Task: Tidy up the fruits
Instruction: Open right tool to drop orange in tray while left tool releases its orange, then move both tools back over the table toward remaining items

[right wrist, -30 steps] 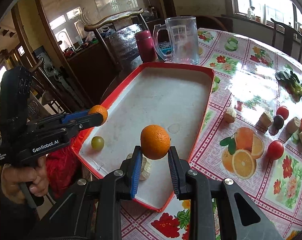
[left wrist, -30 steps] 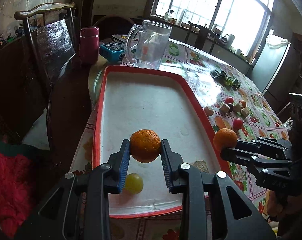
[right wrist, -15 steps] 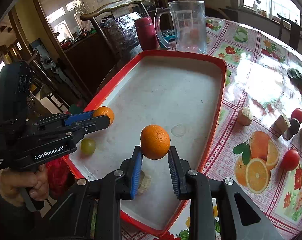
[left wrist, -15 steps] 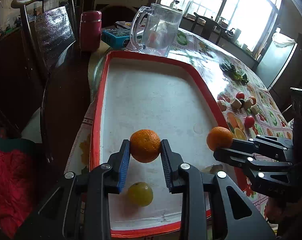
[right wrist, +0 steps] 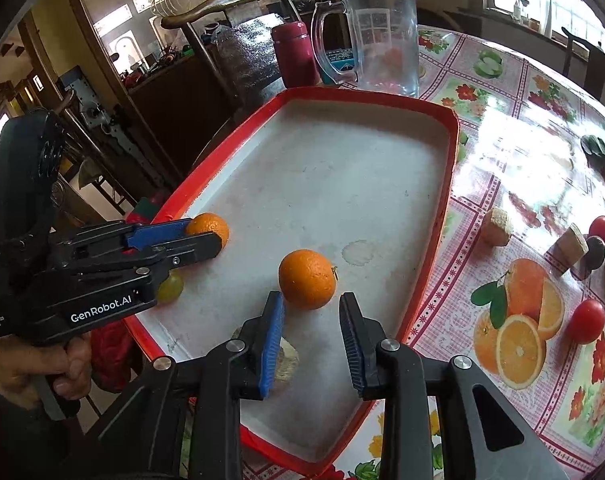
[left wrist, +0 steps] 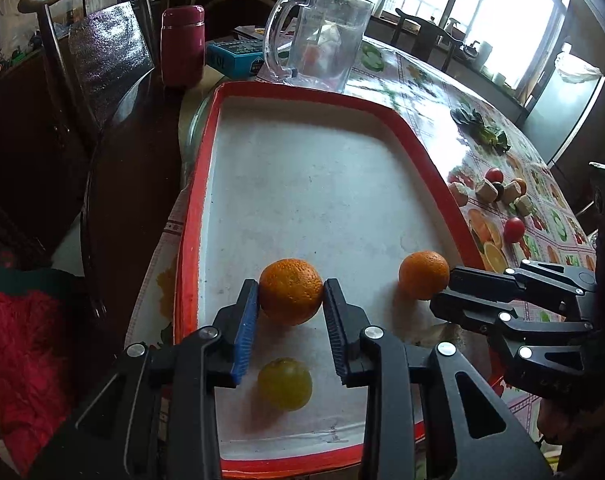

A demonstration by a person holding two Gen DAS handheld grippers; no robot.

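A red-rimmed white tray (left wrist: 422, 148) (right wrist: 454, 152) lies on the table. My left gripper (left wrist: 290, 298) is shut on an orange (left wrist: 290, 291) low over the tray's near left part; it also shows in the right wrist view (right wrist: 210, 227). My right gripper (right wrist: 311, 320) is open, and a second orange (right wrist: 307, 279) (left wrist: 423, 274) rests on the tray just beyond its fingertips. A yellow-green grape (left wrist: 285, 384) (right wrist: 170, 286) lies on the tray below the left gripper. A beige fruit piece (right wrist: 286, 360) lies under the right gripper.
A glass mug (left wrist: 322, 36) (right wrist: 378, 44), a red flask (left wrist: 182, 44) and a blue box (left wrist: 238, 56) stand behind the tray. Cherry tomatoes (right wrist: 588, 320), beige chunks (right wrist: 496, 222) and a dark fruit (right wrist: 596, 252) lie on the floral tablecloth right of the tray. A chair (left wrist: 82, 60) stands at left.
My right gripper has opened and its orange now rests on the tray. Both grippers have come lower over the tray; the left still holds its orange.
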